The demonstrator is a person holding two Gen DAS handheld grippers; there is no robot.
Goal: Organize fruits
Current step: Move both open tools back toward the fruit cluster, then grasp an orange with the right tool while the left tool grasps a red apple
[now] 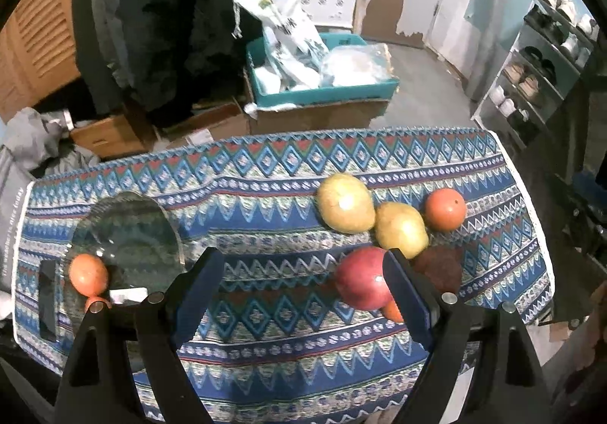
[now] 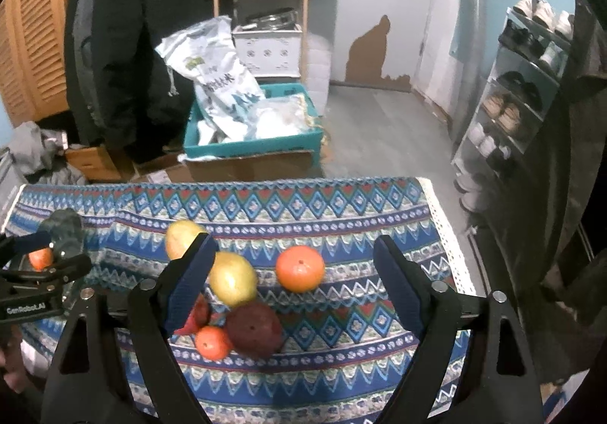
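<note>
both grippers' fingers apart, empty. right gripper (image 2: 292, 272) near orange (image 2: 300, 268): centre on it, squeeze gently, carry to glass plate (image 1: 125, 234).

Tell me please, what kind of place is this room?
Probably a home entryway or storage room: a shoe rack by the wall, a dark coat hanging, cardboard boxes on the floor, and a cloth-covered table with fruit.

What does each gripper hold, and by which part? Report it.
Nothing is held. The left gripper and the right gripper both stand open above the patterned cloth, with no pad pressing on any fruit.
</note>
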